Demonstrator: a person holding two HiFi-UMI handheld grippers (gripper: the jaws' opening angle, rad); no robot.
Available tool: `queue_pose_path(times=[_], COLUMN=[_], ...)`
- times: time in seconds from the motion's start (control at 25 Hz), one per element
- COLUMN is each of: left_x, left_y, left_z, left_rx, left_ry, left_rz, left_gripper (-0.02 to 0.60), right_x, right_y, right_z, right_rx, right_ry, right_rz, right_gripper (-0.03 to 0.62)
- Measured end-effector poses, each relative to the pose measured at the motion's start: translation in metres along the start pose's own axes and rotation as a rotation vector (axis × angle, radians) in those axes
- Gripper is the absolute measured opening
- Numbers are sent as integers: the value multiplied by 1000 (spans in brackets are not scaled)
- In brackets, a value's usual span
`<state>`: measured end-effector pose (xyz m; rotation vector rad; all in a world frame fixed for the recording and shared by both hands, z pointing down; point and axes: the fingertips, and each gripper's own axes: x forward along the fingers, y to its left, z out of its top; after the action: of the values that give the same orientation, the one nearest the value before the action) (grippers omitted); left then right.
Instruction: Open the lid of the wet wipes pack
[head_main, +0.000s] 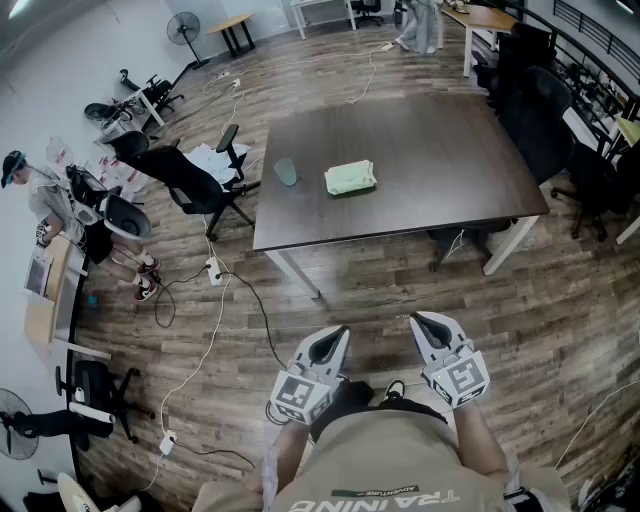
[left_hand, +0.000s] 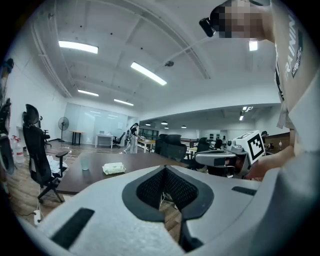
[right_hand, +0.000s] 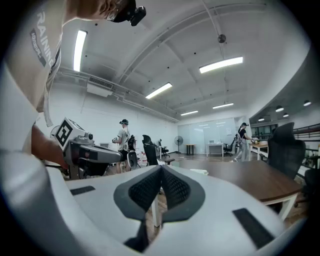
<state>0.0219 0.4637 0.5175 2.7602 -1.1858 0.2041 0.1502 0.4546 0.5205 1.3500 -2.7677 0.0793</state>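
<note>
- Close under the head camera, the left tongs (head_main: 331, 343) and right tongs (head_main: 424, 324) are held side by side in front of the person's body. They point toward the bench (head_main: 430, 150) but are well short of it.
- Each gripper view shows its own pads pressed together with nothing between them, so both tongs are clenched and empty.
- On the bench lies the wet wipes pack (head_main: 350, 178), pale green and flat, nearer the left half. Its lid cannot be made out from this far.
- It will probably feel light and soft-sided. It may dent under a pinch and slide on the smooth top.
- One sensible grip is to pin the pack's body with one pair of tongs. The other pair can then catch the front lip of the stiffer lid flap and lift it.
- Just beside the pack, to its left, stands a translucent cup (head_main: 287, 172), apart from it and easy to knock.
- Beyond the bench's left edge is a black office chair (head_main: 190, 182), and cables trail over the wooden floor (head_main: 400, 290).
- No step of the task has begun; the approach comes first.
</note>
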Motion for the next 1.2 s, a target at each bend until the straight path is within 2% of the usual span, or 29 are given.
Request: queue_pose_path(times=[0.2, 0.44, 0.8, 1.04, 1.2], left_x=[-12, -19, 1, 33, 44], left_y=[-3, 2, 38, 77, 102], left_z=[-5, -8, -28, -4, 9], left_rx=[-25, -1, -107, -144, -166], left_ry=[17, 35, 66, 18, -10], left_rz=[20, 37, 30, 8, 19], left_gripper=[9, 9, 9, 9, 9], right_x=[-9, -3, 33, 69, 97], right_y=[8, 4, -10, -14, -22], right_z=[-3, -14, -29, -21, -10], right_rx=[10, 40, 77, 73, 130], right_ry=[19, 35, 93, 136, 122], right_rz=[9, -3, -4, 54, 75], right_gripper=[14, 14, 14, 14, 14])
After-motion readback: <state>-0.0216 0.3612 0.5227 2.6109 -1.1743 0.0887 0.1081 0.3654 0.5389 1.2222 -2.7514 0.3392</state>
